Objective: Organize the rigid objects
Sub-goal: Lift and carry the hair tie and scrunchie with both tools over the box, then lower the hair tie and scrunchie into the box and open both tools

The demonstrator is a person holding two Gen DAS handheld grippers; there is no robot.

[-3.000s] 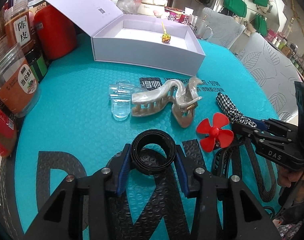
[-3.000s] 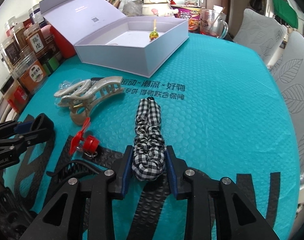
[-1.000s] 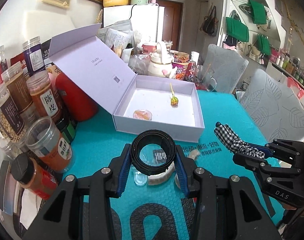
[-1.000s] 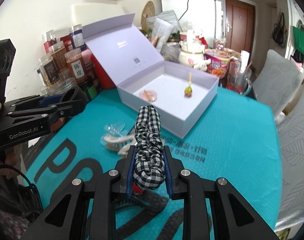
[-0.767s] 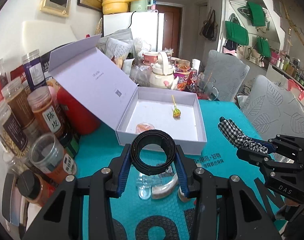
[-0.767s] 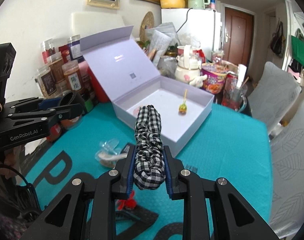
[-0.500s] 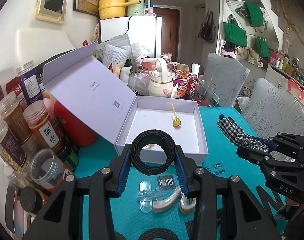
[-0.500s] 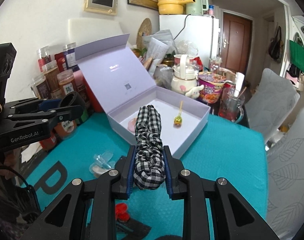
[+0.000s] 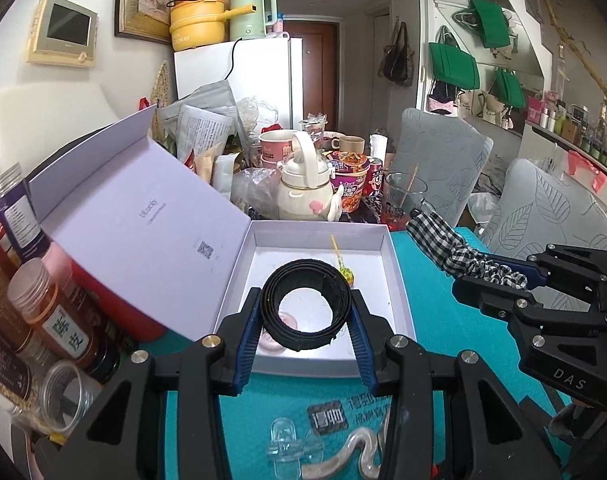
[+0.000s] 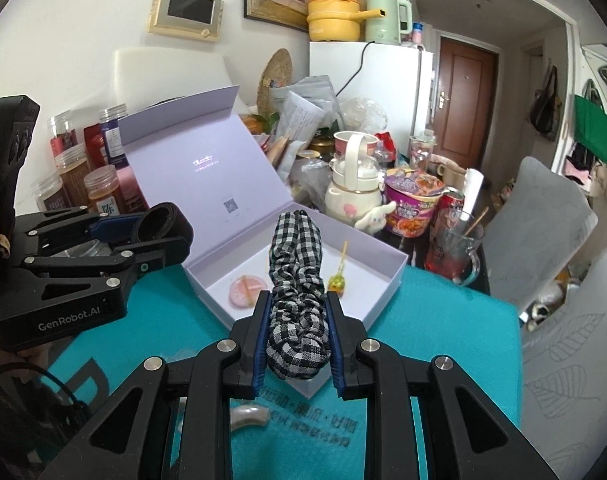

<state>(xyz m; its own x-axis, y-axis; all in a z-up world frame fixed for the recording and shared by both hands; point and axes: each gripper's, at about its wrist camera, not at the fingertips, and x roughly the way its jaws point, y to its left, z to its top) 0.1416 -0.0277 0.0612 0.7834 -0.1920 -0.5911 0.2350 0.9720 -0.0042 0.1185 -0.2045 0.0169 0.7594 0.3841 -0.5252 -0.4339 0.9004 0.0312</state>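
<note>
My left gripper (image 9: pixel 306 330) is shut on a black ring (image 9: pixel 306 305) and holds it in the air over the near edge of the open white box (image 9: pixel 399 296). My right gripper (image 10: pixel 298 340) is shut on a black-and-white checked scrunchie (image 10: pixel 297 280), held above the box's (image 10: pixel 395 276) near corner. The box holds a pink round piece (image 10: pixel 245 291) and a small green pick (image 10: pixel 337 278). The right gripper with the scrunchie (image 9: pixel 455 254) also shows in the left wrist view, to the right of the box. The left gripper with the ring (image 10: pixel 159 226) shows at the left of the right wrist view.
A teal bubble mat (image 9: pixel 435 328) covers the table. A clear clip (image 9: pixel 285 440) and a pearly hair claw (image 9: pixel 353 450) lie on it below my left gripper. Spice jars (image 9: pixel 51 312) stand at the left. A teapot (image 9: pixel 303 188), noodle cup and glass mug (image 10: pixel 453 248) crowd the back.
Both grippers have risen off the mat with their loads and moved forward toward the open box. The ring and the scrunchie stay gripped.
</note>
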